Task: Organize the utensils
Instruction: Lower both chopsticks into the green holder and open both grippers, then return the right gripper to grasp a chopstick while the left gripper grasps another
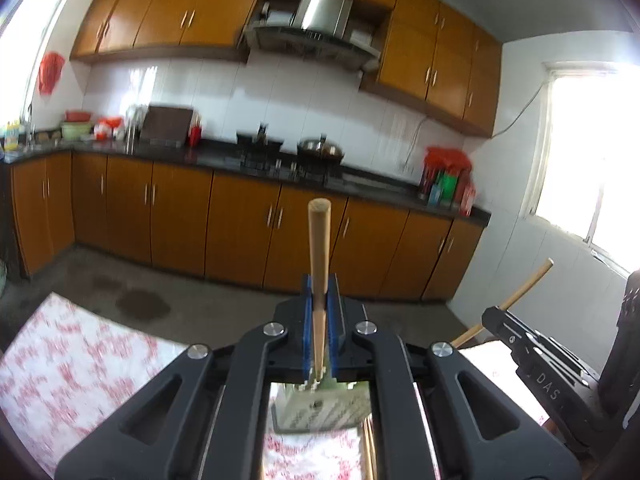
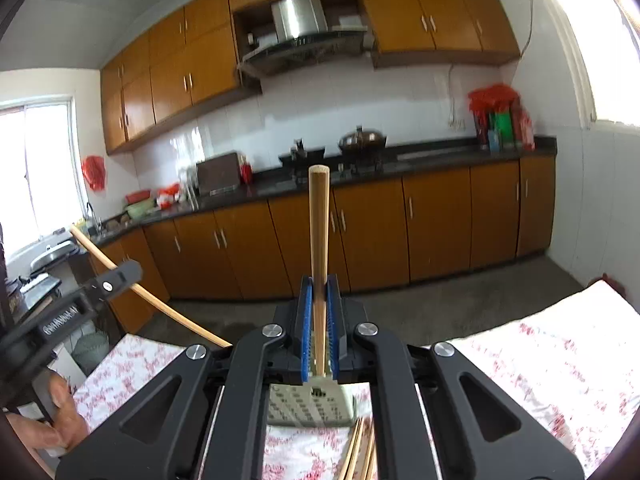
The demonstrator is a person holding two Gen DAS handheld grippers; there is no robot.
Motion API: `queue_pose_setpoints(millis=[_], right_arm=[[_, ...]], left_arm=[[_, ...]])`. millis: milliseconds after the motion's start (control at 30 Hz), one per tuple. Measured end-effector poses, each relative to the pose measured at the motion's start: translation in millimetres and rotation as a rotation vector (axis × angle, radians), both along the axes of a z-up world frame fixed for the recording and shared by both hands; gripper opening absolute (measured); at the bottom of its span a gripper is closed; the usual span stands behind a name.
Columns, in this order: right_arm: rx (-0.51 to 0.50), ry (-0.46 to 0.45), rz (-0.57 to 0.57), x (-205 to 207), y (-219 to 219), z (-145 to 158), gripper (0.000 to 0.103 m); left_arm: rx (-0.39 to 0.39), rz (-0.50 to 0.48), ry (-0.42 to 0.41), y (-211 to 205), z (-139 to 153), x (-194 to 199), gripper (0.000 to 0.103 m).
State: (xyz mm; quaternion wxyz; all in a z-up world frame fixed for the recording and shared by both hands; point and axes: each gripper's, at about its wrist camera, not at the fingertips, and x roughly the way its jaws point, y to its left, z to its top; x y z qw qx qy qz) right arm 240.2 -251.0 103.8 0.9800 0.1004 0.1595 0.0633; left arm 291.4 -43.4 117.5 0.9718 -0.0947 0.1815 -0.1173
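Looking along the left gripper [image 1: 319, 300], the only writing that can be read is "DAS" on the black body of the right gripper [image 1: 536, 364], which shows at the right edge. The left gripper's blue pads [image 1: 307, 320] are closed almost fully on a wooden chopstick [image 1: 319, 248], which points forward and up. Below the fingers stands a pale perforated utensil holder [image 1: 320, 412] on the red floral tablecloth [image 1: 72, 368].

In the right wrist view, the lettering on the left gripper [image 2: 116, 276] is too blurred to read. The right gripper [image 2: 319, 304] is also nearly closed, clamping a second chopstick [image 2: 319, 220]. More loose chopsticks [image 2: 358, 452] lie beside the holder [image 2: 308, 408].
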Motion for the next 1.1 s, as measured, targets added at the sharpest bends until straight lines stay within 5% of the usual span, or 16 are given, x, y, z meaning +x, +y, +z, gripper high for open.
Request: queue_pose_setpoints(millis=[167, 300, 567, 700, 800, 900, 1100], right_arm=[[-0.004, 0.035, 0.003, 4.9, 1.6, -4.9, 0.009], [-0.01, 0.024, 0.0, -1.0, 5.1, 3.8, 0.028], [0.033, -0.009, -0.082, -46.6, -27.4, 16.9, 0.029], [0.01, 0.15, -0.113, -59.6, -42.7, -30.5, 0.029], [-0.022, 0.345, -0.054, -54.5, -35.9, -92.4, 0.014], [0.001, 0.492, 0.015, -54.8, -24.4, -143.8, 0.011], [-0.028, 0.565, 0.079, -52.6, 4.4, -173.4, 0.011]], left_arm=[[-0.021, 0.006, 0.067, 6.6, -20.7, 13.5, 0.008], [-0.038, 0.005, 0.068, 16.3, -23.0, 9.5, 0.009], [-0.066, 0.023, 0.007, 48.2, 5.0, -35.8, 0.026], [-0.031, 0.082, 0.06, 72.1, -8.0, -64.7, 0.031], [0.02, 0.128, 0.154, 86.4, -45.8, -77.5, 0.031], [0.023, 0.124, 0.272, 94.3, -90.5, -83.5, 0.03], [-0.017, 0.093, 0.443, 95.6, -157.6, -90.5, 0.026]])
